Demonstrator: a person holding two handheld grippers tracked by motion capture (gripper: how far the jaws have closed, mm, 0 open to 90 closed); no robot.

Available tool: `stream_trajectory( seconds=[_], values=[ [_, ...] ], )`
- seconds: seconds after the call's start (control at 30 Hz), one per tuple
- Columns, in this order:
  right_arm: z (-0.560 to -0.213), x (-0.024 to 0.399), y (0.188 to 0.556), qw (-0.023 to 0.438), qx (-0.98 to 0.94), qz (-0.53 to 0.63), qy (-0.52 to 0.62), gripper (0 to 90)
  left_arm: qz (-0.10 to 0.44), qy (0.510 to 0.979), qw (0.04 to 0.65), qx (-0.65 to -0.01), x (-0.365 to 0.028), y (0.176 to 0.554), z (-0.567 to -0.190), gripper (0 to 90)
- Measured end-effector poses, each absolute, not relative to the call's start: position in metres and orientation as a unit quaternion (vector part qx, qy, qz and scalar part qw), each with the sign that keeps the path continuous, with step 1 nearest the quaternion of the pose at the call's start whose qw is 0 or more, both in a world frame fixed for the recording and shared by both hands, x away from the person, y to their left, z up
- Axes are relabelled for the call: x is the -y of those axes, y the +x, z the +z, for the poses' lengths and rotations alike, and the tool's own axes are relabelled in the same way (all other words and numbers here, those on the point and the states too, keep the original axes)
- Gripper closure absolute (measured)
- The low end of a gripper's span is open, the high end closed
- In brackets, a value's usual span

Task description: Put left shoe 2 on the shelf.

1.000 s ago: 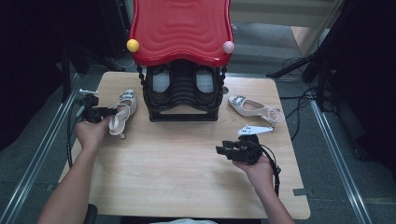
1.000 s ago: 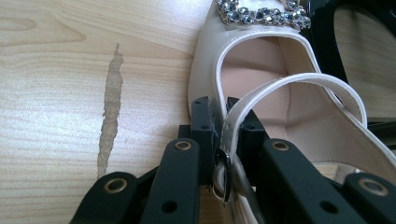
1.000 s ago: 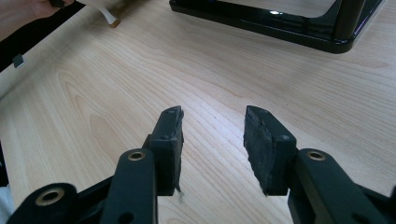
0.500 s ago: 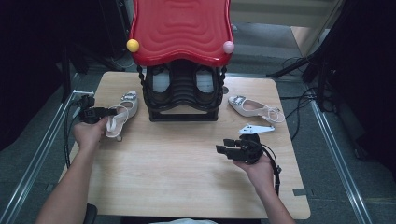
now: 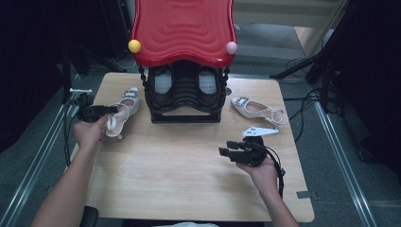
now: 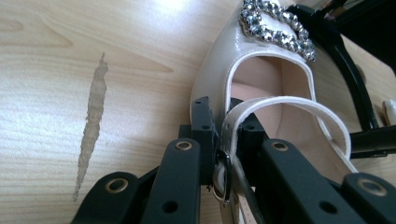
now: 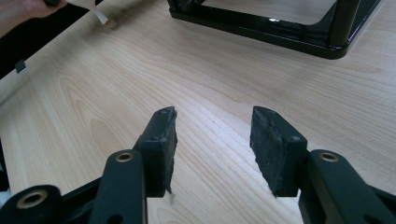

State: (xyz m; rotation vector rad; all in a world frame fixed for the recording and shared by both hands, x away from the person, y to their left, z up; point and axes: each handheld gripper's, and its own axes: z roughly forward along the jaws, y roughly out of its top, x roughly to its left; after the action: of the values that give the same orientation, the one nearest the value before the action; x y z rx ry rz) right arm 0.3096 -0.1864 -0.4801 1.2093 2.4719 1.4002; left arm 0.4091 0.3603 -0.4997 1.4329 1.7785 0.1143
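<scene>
At table's left edge, your left gripper (image 5: 112, 109) pinches the shoe (image 6: 243, 88) strap; lift slow, keep right gripper (image 7: 212, 140) w/ jaws apart, clear.

A black rack (image 5: 187, 94) stands at the back middle of the wooden table (image 5: 189, 189), topped by a wavy red lid (image 5: 183, 28) with a yellow ball (image 5: 135, 46) and a pink ball (image 5: 231, 47) at its front corners. Right of it lies a second shoe (image 5: 257, 109).
</scene>
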Motion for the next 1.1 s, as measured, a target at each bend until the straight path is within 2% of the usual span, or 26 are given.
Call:
stream_trajectory(
  seconds=[0.47, 0.93, 1.1],
  values=[
    [-0.480, 0.187, 0.310, 0.028, -0.801, 0.453, 0.390, 51.8, 0.050, 0.549, 0.431, -0.715, -0.369, 0.423, -0.447, 82.3],
    [-0.479, 0.189, 0.310, 0.028, -0.799, 0.457, 0.389, 51.6, 0.063, 0.545, 0.452, -0.703, -0.368, 0.439, -0.357, 82.1],
    [-0.479, 0.188, 0.310, 0.028, -0.800, 0.456, 0.388, 51.5, 0.090, 0.549, 0.463, -0.690, -0.360, 0.442, -0.320, 82.0]
  ],
)
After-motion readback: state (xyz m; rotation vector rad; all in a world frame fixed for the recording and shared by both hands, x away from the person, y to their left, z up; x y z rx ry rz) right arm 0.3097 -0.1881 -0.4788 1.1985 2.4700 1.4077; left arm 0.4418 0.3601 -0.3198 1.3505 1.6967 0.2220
